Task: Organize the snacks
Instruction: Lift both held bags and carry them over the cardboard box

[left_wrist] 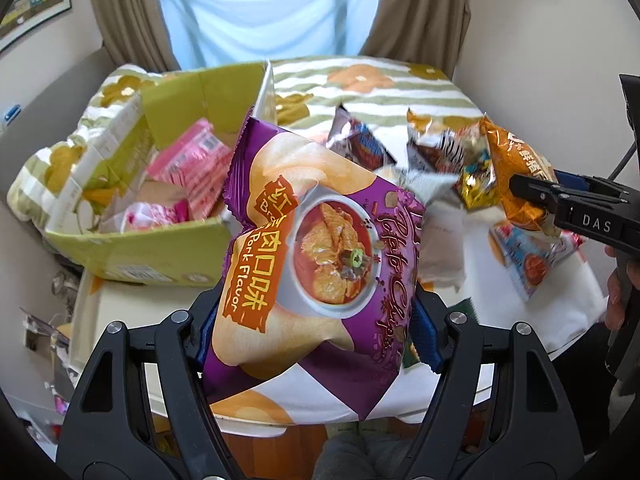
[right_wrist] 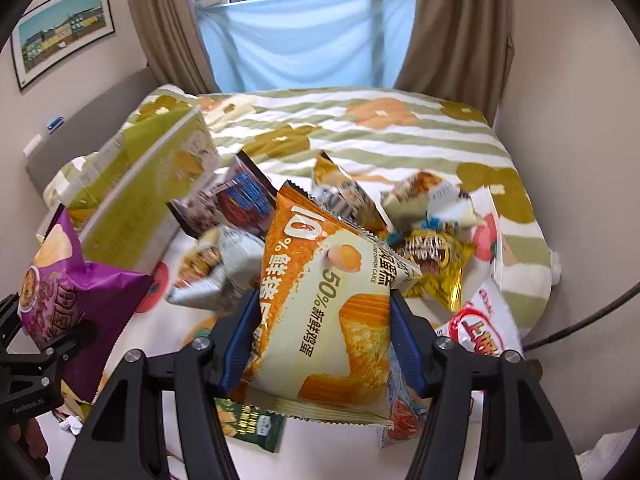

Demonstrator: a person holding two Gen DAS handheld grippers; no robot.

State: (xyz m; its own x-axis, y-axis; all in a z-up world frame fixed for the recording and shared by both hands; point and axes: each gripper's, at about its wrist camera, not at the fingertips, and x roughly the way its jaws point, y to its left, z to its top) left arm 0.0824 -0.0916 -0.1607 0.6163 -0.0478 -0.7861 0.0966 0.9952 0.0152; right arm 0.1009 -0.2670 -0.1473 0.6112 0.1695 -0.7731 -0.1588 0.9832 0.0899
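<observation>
Left gripper is clamped on a purple potato chip bag, blue pads pressed into both sides, the bag held clear above the bedspread. Right gripper grips an orange-and-cream egg cake packet the same way, pads tight on its edges, also lifted off the bed. Left wrist view alone shows inside the green cardboard box, which sits left of the chip bag with its flaps up and holds pink packets. Right wrist view shows only the box's outer wall, but adds a red-and-white bag at the right edge and a green cracker pack under the cake packet. Both views show the loose pile of snacks lying on the bedspread between box and wall. Curtains frame a window behind.
</observation>
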